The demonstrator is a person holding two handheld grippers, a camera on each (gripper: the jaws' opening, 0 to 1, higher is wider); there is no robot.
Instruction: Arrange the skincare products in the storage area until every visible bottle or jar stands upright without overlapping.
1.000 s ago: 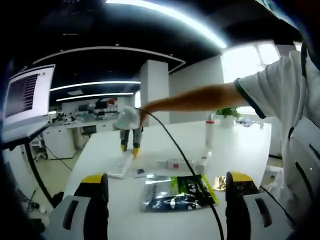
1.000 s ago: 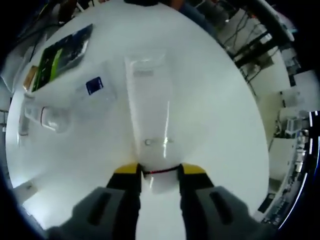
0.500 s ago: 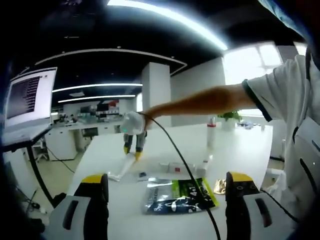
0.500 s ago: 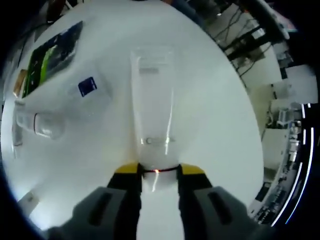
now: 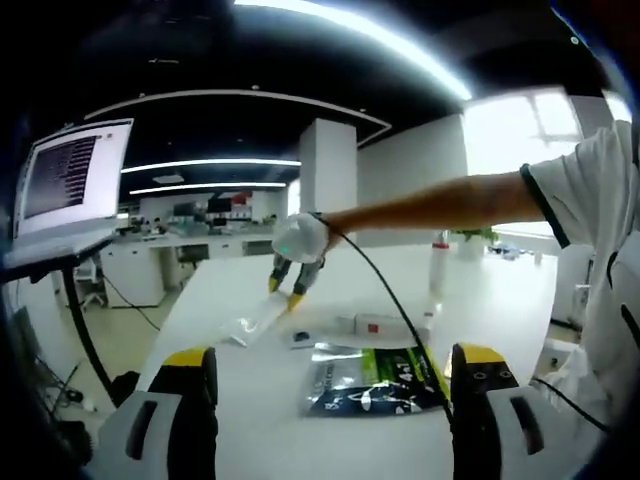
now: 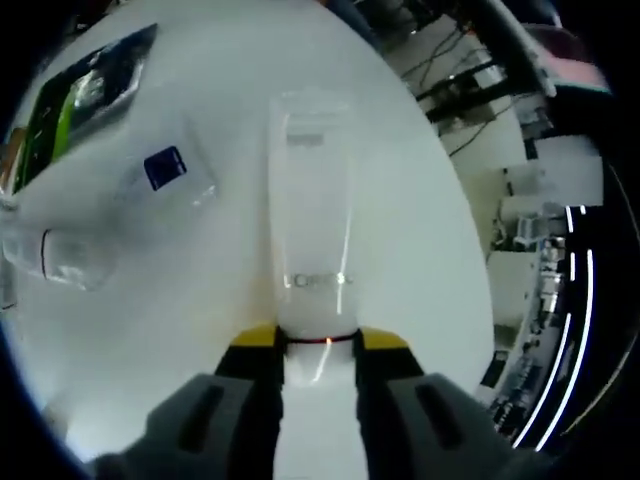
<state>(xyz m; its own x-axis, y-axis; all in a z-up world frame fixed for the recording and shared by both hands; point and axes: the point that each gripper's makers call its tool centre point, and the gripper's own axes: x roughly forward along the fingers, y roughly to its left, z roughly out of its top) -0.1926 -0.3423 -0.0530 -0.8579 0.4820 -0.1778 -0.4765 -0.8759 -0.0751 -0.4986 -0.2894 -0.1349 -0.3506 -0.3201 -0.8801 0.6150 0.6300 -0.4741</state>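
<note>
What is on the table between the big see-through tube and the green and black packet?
In the right gripper view, a small sachet with a blue label lies flat between the clear tube, held by the right gripper, and the green packet.

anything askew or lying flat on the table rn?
Yes. The white tube is not upright: the right gripper is shut on its cap end and it slants toward the table. A small packet with a blue label and a clear bottle lie flat. One bottle stands upright.
</note>
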